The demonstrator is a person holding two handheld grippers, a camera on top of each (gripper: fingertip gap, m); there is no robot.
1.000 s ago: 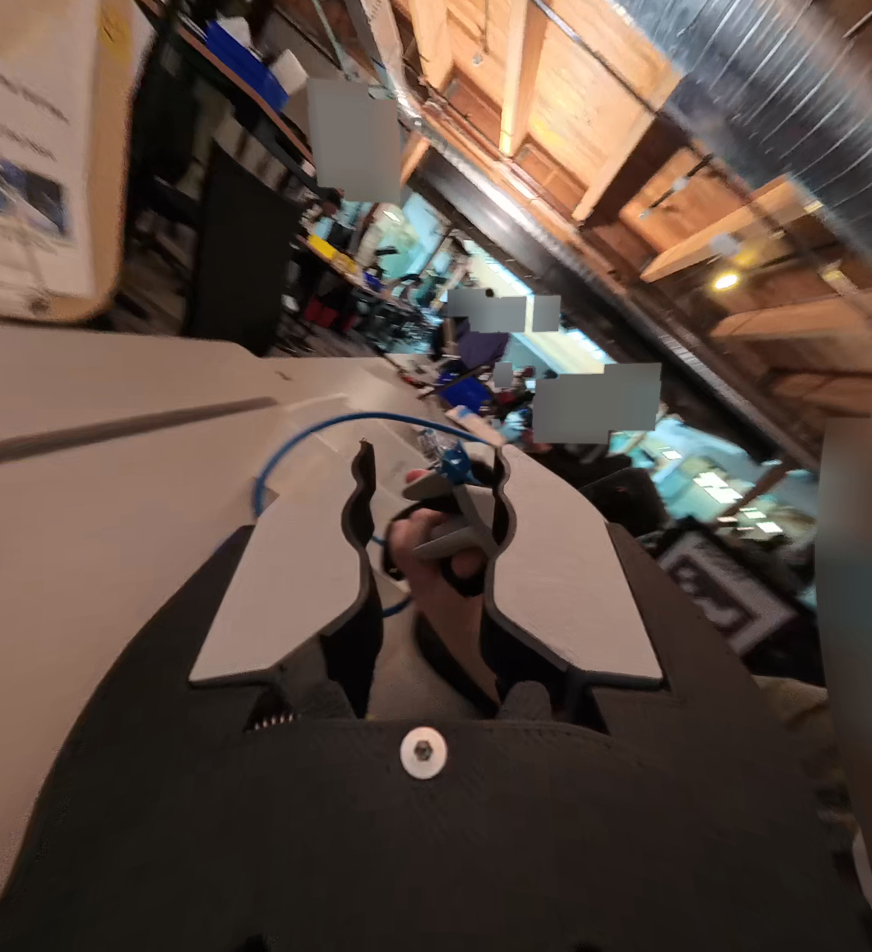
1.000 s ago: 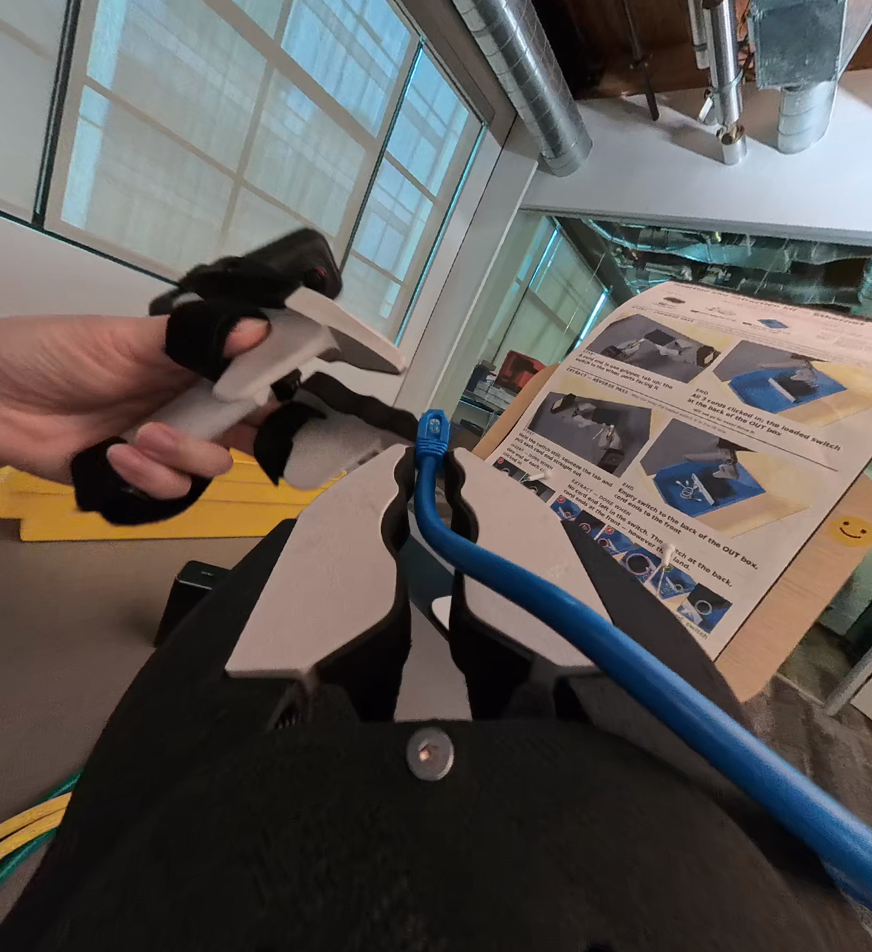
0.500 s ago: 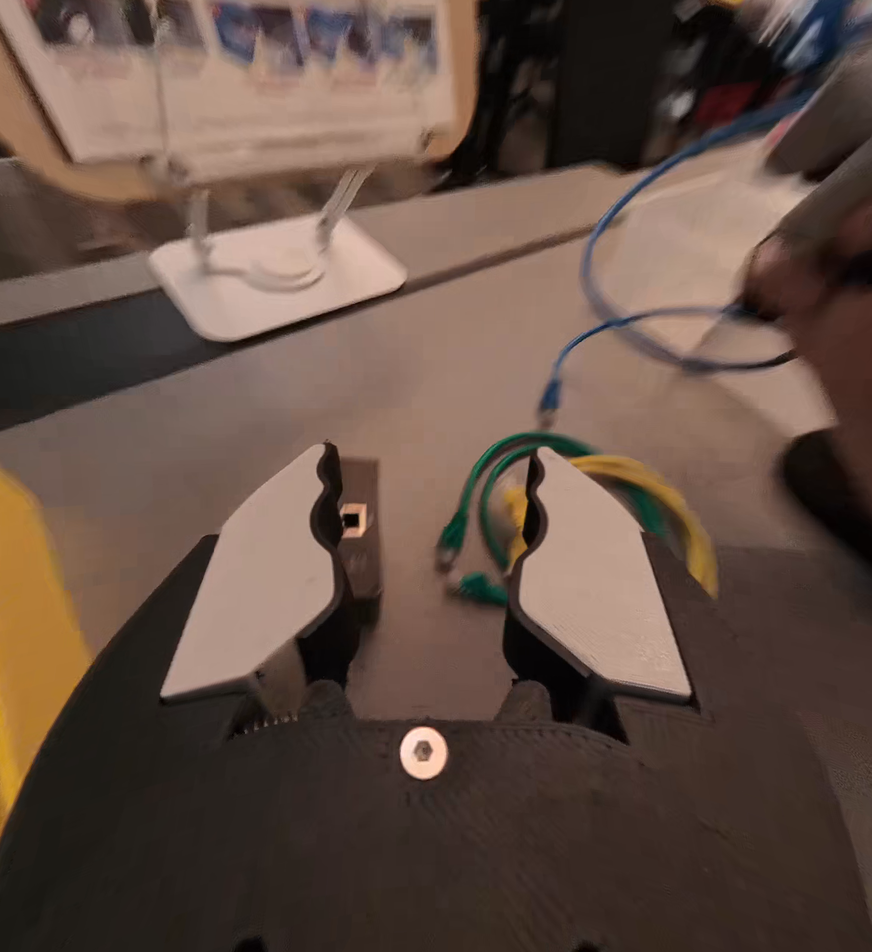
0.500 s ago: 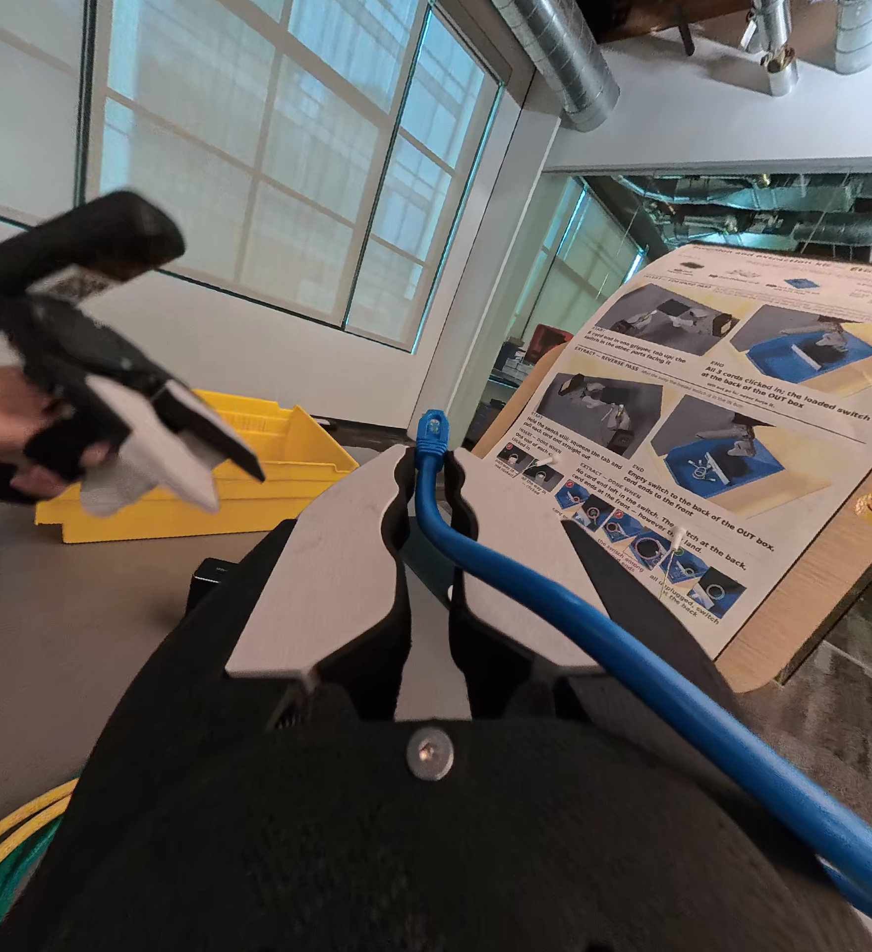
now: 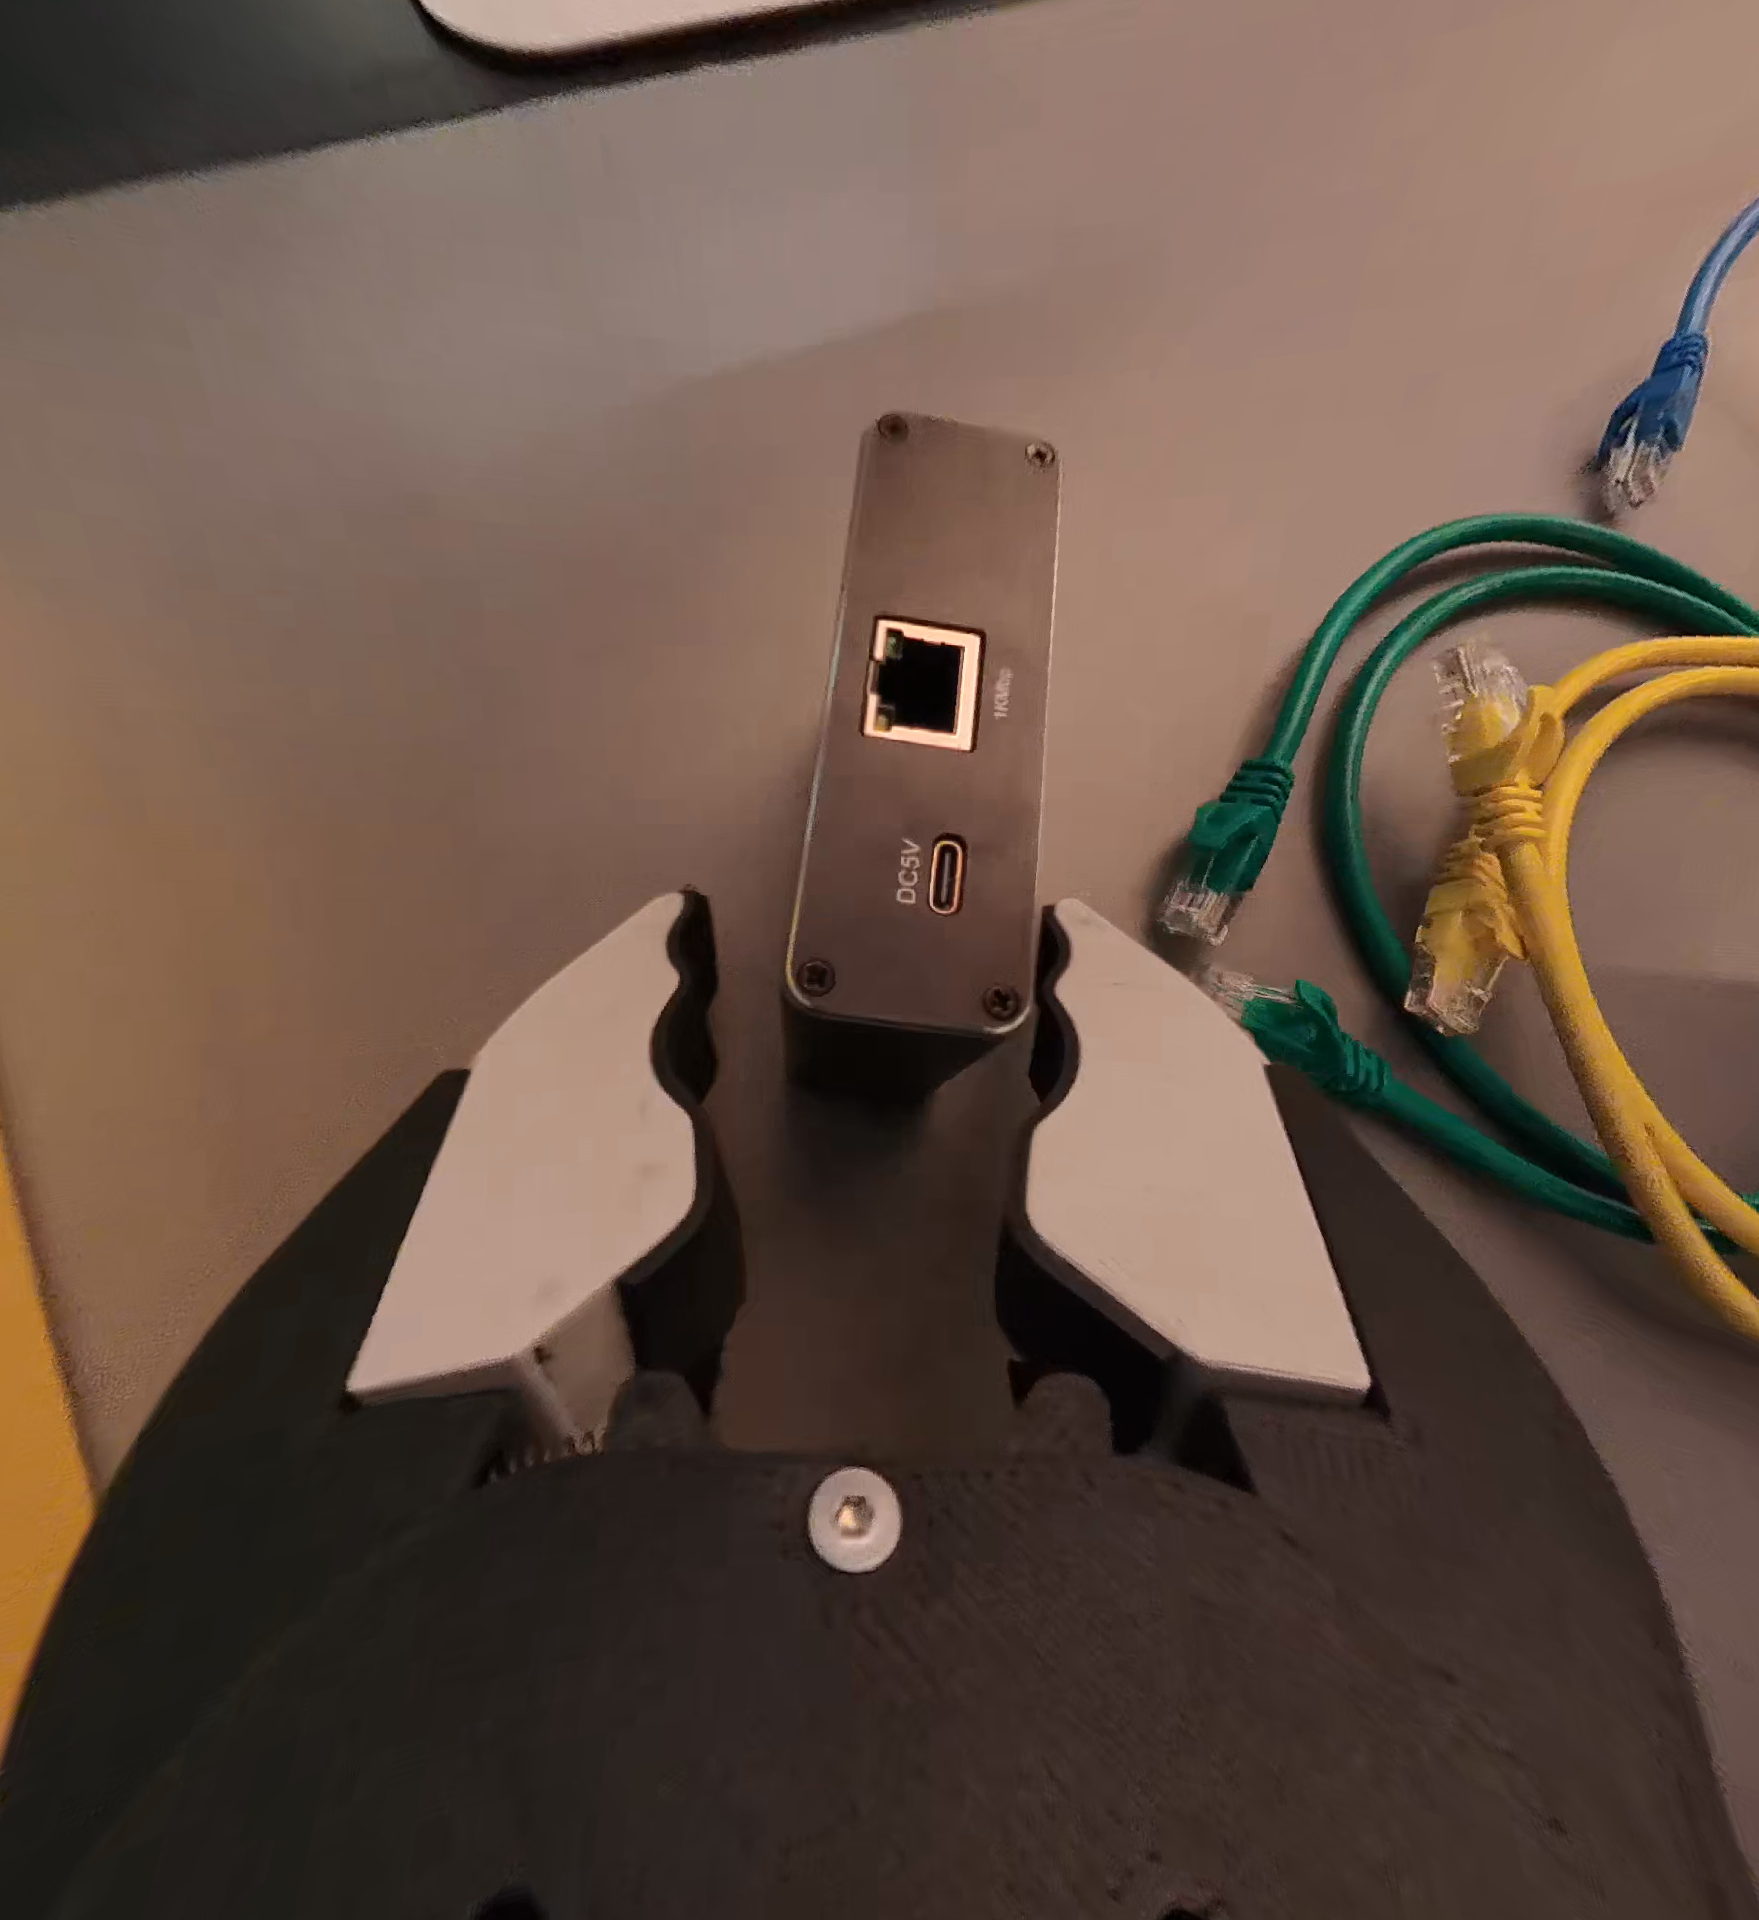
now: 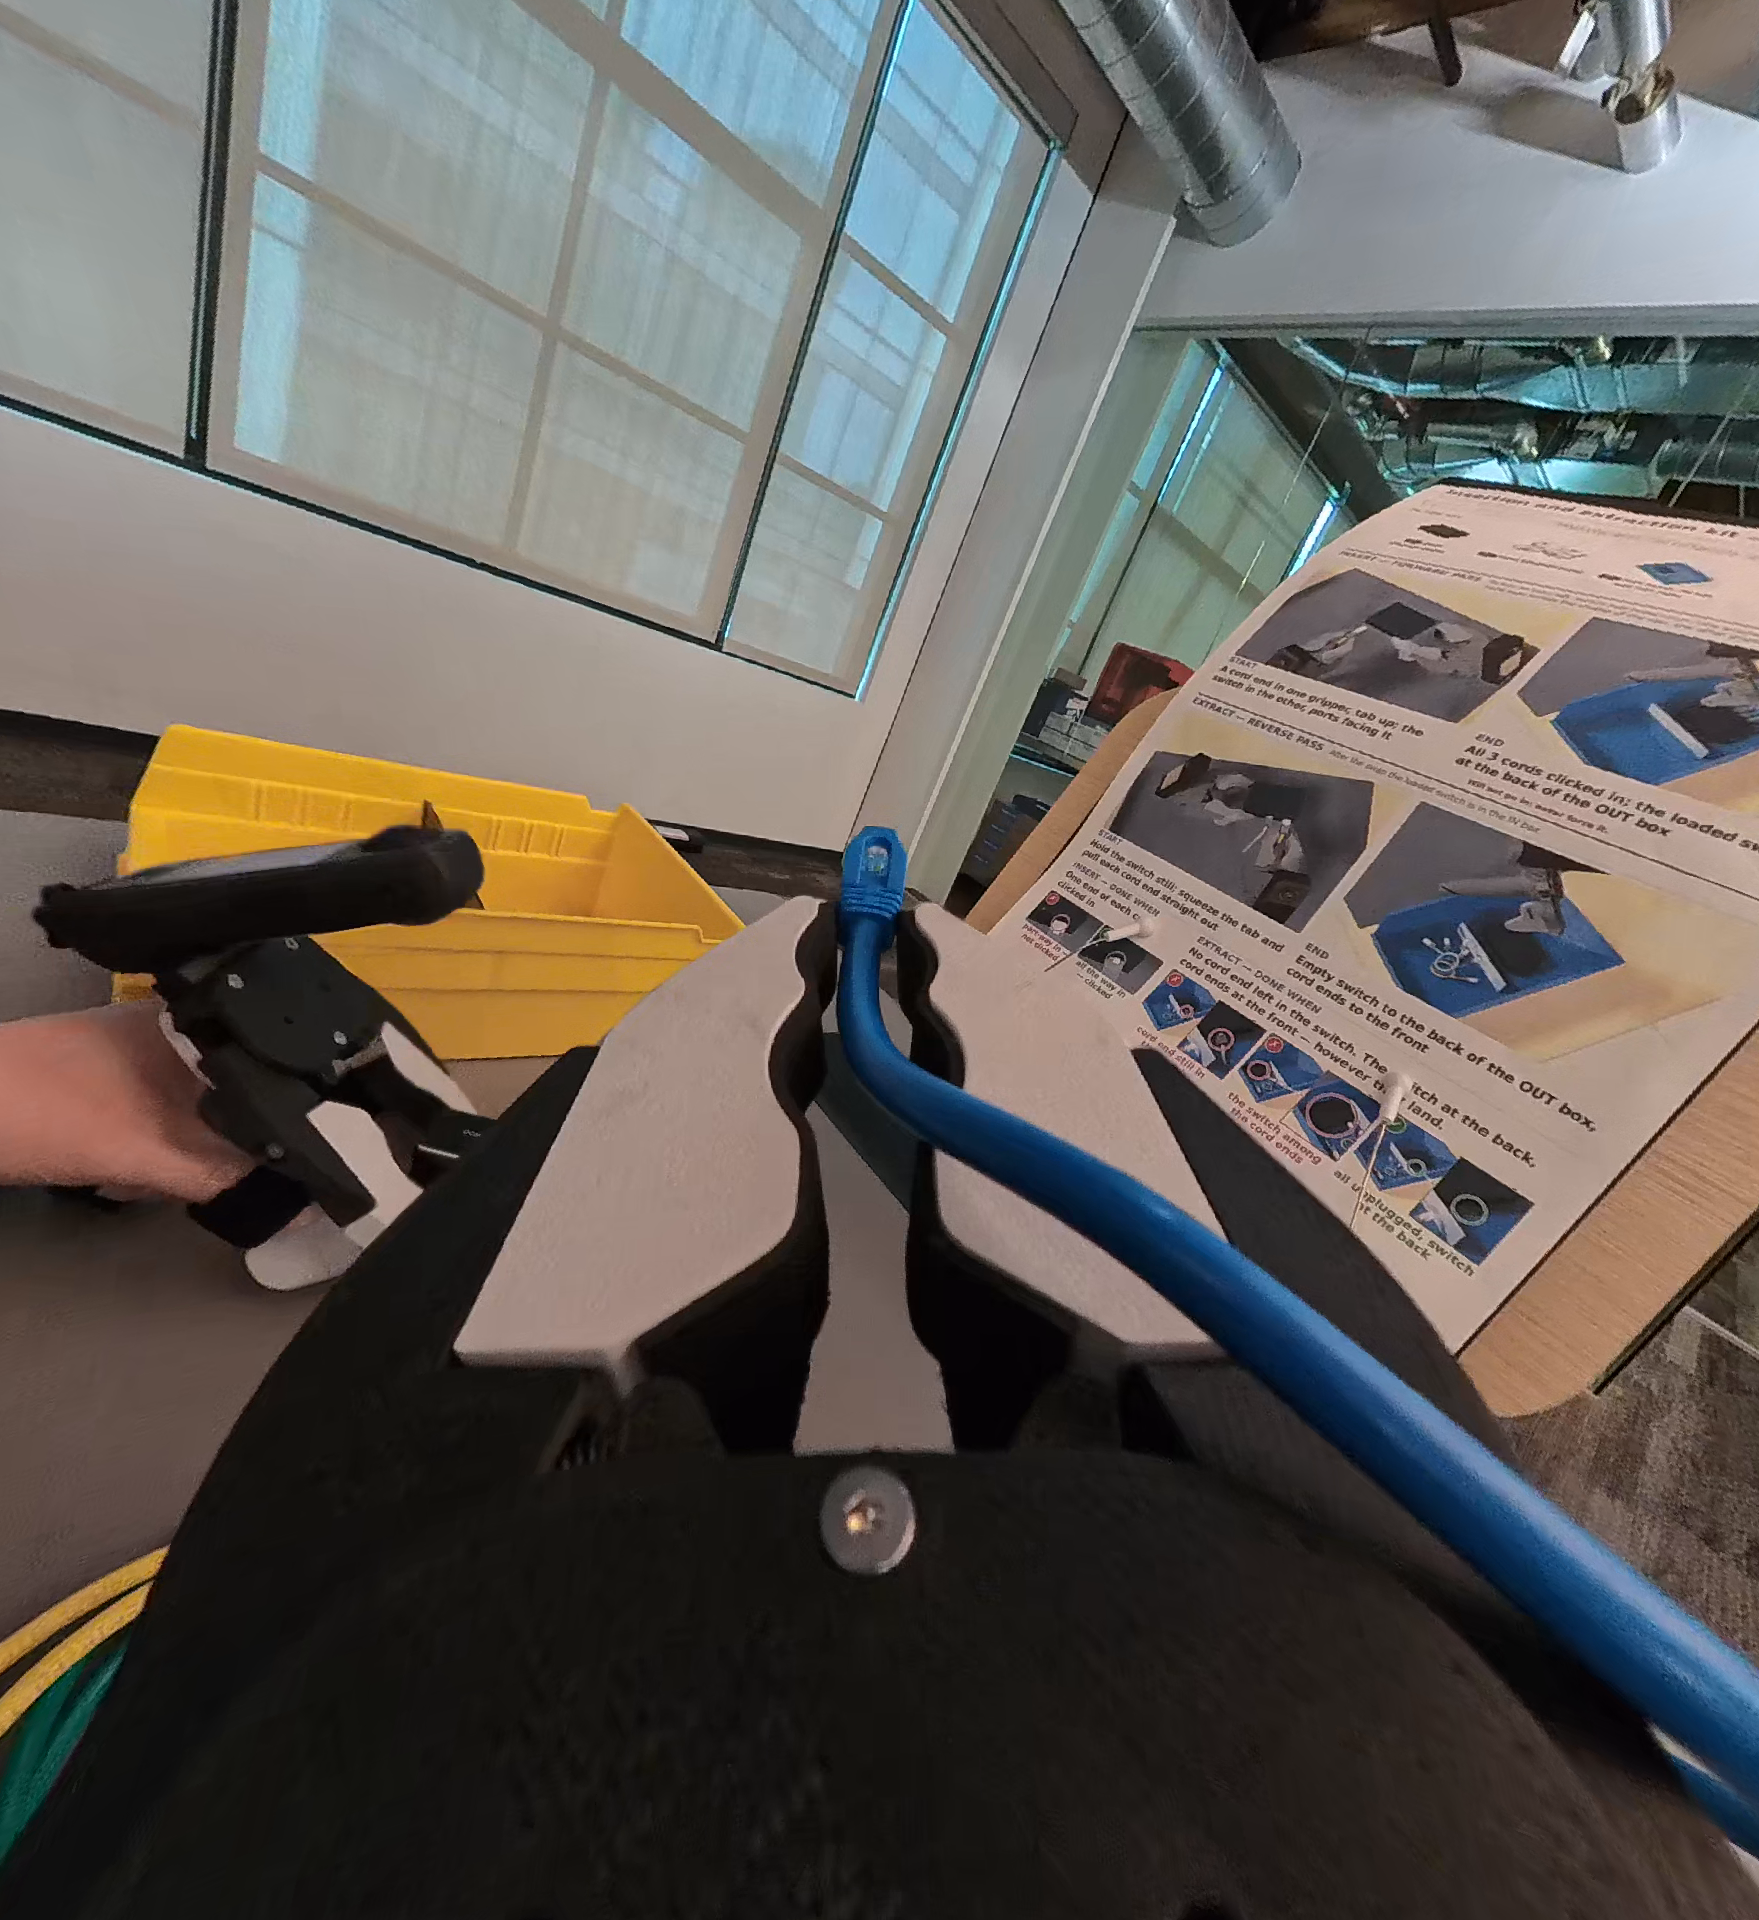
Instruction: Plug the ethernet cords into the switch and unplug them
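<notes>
Now the left gripper (image 5: pixel 875 935) stands wide apart, its two grey fingers on either side of the near end of the dark grey metal box-shaped switch (image 5: pixel 925 748), which lies on the flat grey table (image 5: pixel 355 540); the right finger looks almost touching the switch edge, while a clear gap stays beside the left finger. On the upward face of the switch one square network port and one small oval port are free. To the right of the switch, near but apart, lie the green ethernet cord (image 5: pixel 1374 665) and the yellow ethernet cord (image 5: pixel 1581 935), looped over each other, with their clear plugs pointing to the switch. Farther right, a loose end of the blue ethernet cord (image 5: pixel 1654 416) rests alone on the table. To the left, much bare table is open up to a yellow edge. The right gripper (image 6: pixel 859 935) is closed narrowly on the other end of the blue ethernet cord, plug pointing up, above the table and beside the yellow plastic bin (image 6: pixel 542 894) and the tilted wooden instruction board (image 6: pixel 1477 935).
</notes>
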